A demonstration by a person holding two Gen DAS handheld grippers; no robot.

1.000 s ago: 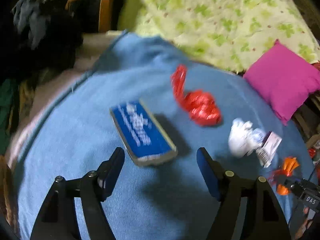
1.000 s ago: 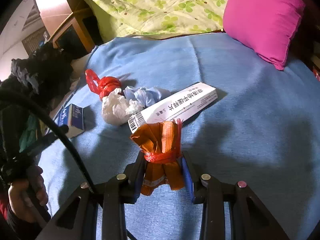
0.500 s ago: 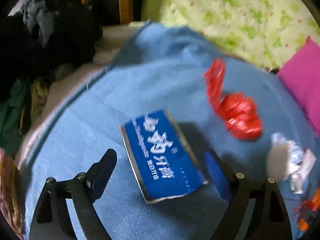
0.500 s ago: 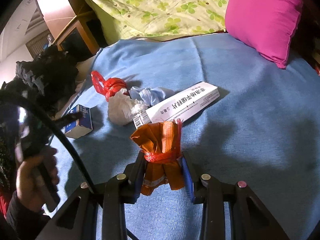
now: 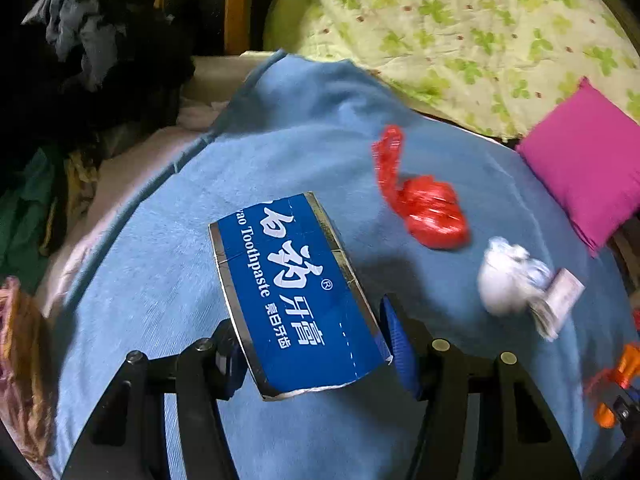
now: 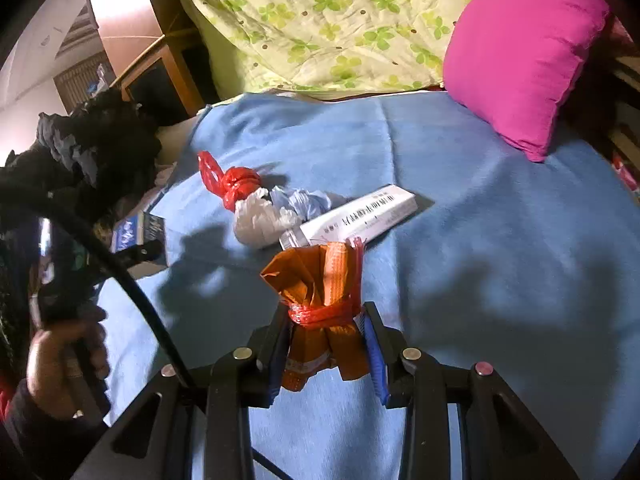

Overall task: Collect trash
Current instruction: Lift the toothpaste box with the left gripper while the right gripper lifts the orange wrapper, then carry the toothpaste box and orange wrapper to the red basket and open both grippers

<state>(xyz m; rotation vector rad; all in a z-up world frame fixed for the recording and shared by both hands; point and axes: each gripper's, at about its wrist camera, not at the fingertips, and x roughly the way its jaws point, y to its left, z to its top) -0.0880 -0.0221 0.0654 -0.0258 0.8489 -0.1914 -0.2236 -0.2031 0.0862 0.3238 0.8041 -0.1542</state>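
Toothpaste box (image 5: 296,296), blue with white lettering, lies on the blue blanket (image 5: 168,280) right between the fingers of the left tool (image 5: 310,350); its near end sits in the gap, the right pad at its edge and the left pad tucked under its other side, though whether they press it I cannot tell. The box lies slanted, its far end pointing away toward the blanket's edge.

Over at the right tool (image 6: 326,354), the fingers are clamped on an orange wrapper (image 6: 320,292) bound round the middle with red netting, held upright above the blanket.

Just beyond the wrapper lies a long white carton (image 6: 360,216) with a barcode at its near end, angled across the blanket. Touching its left end is a crumpled white and pale blue wad (image 6: 276,212), and against that wad, farther left, a knotted red plastic bag (image 6: 236,184) with a loop handle sticking up. From the left tool's side, the red bag and the wad lie to the right of the toothpaste box, apart from it.

A black cable (image 6: 132,284) sweeps across the left of the right tool's view. Farther back, a pink pillow (image 6: 524,60) rests at the blanket's far right corner, a green-flowered quilt (image 6: 320,24) bunched behind, and a heap of dark clothes (image 5: 100,60) off the blanket's left edge.
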